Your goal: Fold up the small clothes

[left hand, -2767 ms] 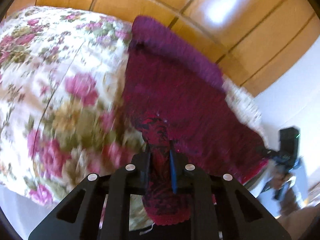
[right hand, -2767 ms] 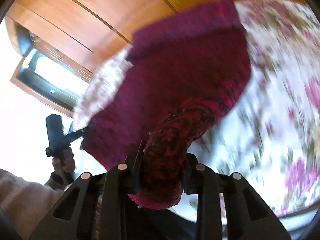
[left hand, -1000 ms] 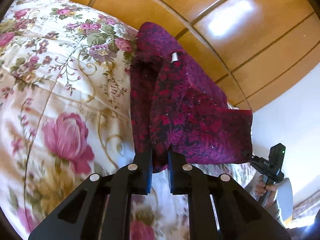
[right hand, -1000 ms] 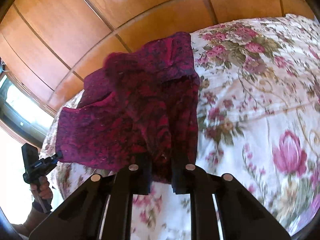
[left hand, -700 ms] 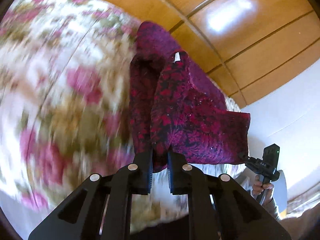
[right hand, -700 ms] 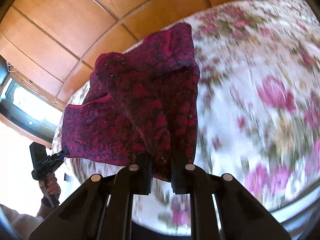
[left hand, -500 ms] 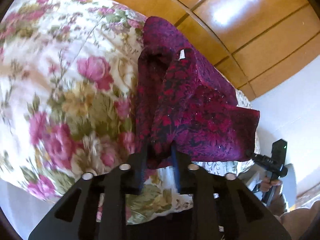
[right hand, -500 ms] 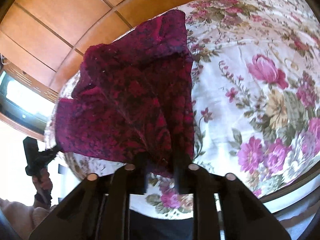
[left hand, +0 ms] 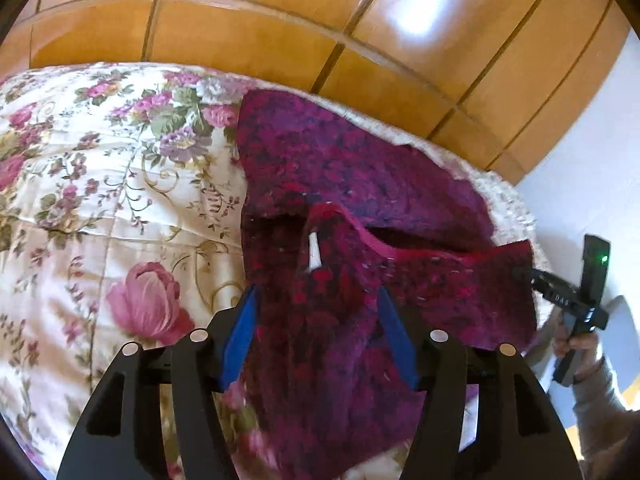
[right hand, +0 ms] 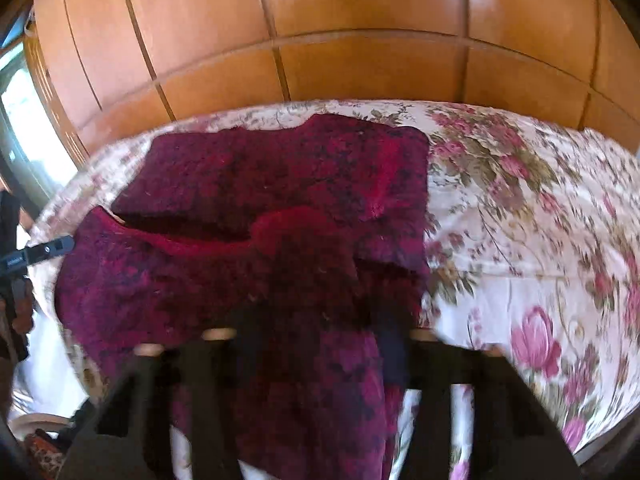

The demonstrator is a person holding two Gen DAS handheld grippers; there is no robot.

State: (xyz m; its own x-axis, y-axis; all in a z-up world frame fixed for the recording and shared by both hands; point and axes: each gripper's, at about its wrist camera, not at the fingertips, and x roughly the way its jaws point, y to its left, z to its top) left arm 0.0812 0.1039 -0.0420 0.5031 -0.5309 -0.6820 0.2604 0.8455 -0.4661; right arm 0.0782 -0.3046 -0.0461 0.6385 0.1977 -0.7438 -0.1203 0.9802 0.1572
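Note:
A dark red patterned knit garment [left hand: 360,184] lies on a floral bedspread [left hand: 100,184], its near part doubled back over the far part, a white label showing at the fold. My left gripper [left hand: 316,340] is open, blue pads spread wide, with the near cloth edge lying between them. In the right wrist view the same garment [right hand: 280,184] lies folded over, and my right gripper [right hand: 320,340] is blurred but its fingers stand apart with cloth between them.
Wooden wardrobe panels [left hand: 280,32] rise behind the bed. The right gripper and the hand holding it [left hand: 576,300] show at the bed's right edge, by a white wall. A bright window [right hand: 20,120] is at the left. The bedspread [right hand: 540,220] stretches to the right.
Both grippers have opened and let go of the near garment edge, which they held shut half a second ago. The garment has dropped flatter onto the bed, folded over itself.

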